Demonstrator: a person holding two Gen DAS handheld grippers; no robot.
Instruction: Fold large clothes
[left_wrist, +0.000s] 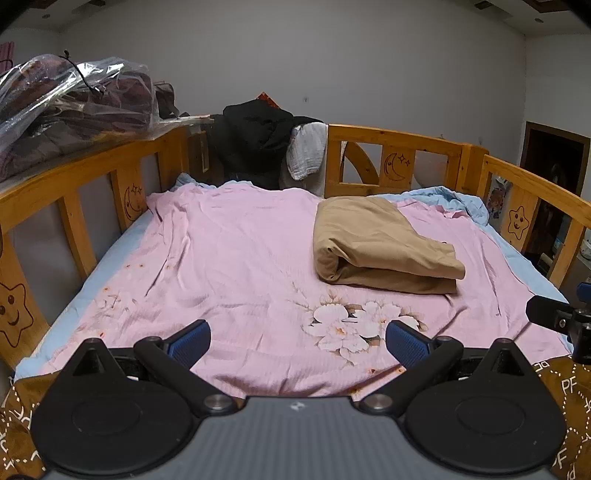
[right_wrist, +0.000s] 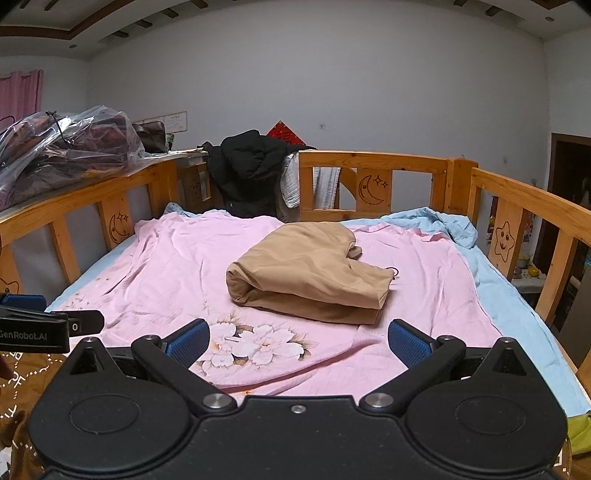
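A tan garment (left_wrist: 376, 247) lies folded into a thick bundle on the pink floral sheet (left_wrist: 229, 266), right of the bed's middle. It also shows in the right wrist view (right_wrist: 310, 277), straight ahead. My left gripper (left_wrist: 298, 341) is open and empty, held over the near edge of the bed, well short of the bundle. My right gripper (right_wrist: 298, 341) is open and empty, also short of the bundle. The right gripper's body shows at the right edge of the left wrist view (left_wrist: 561, 321); the left gripper's body shows at the left edge of the right wrist view (right_wrist: 44, 328).
A wooden rail (right_wrist: 376, 162) with moon and star carvings fences the bed. A black jacket (right_wrist: 247, 170) and a white cloth (left_wrist: 306, 155) hang on the far rail. A plastic bag of dark clothes (left_wrist: 70, 107) sits left. A brown patterned blanket (left_wrist: 569, 387) lies near.
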